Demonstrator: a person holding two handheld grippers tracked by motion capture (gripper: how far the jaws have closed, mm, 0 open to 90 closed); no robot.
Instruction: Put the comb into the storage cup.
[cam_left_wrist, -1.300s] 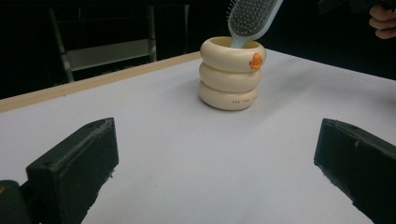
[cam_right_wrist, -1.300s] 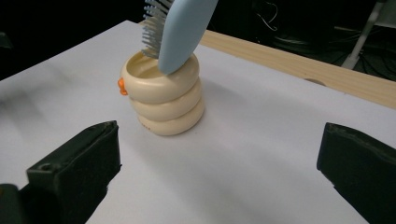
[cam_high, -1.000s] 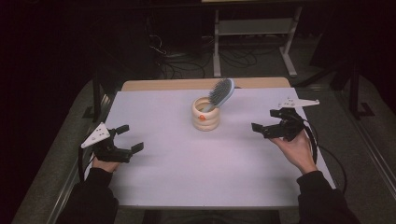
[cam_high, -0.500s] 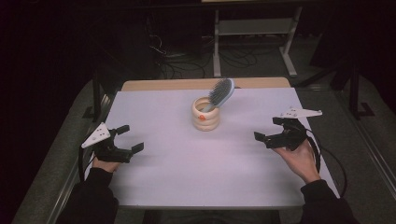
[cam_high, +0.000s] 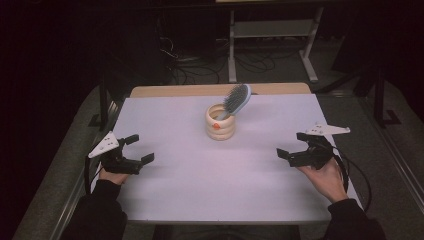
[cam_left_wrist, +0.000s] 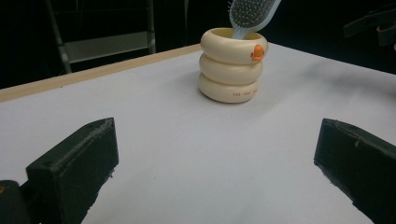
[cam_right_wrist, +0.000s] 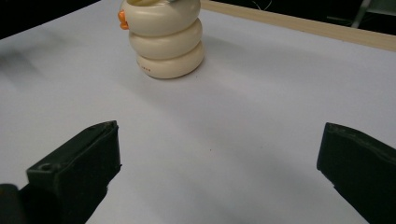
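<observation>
We see a cream holder made of three stacked rings standing upright on the white worktop, a little behind its middle. A small orange mark sits on the holder's top ring. A light blue hairbrush stands in the holder with its handle down inside and its bristled head leaning up and out over the rim, tilted toward the far right of the high view.

Our left claw rests low over the worktop near its left edge, its two black jaws spread wide apart with nothing between them. In the left gripper view the holder and hairbrush lie well ahead of the jaws, across bare white surface.

Our right claw sits near the right edge, jaws likewise spread wide and holding nothing. In the right gripper view the holder stands well ahead, to the left of centre. Both claws are well apart from the holder, one on each side
</observation>
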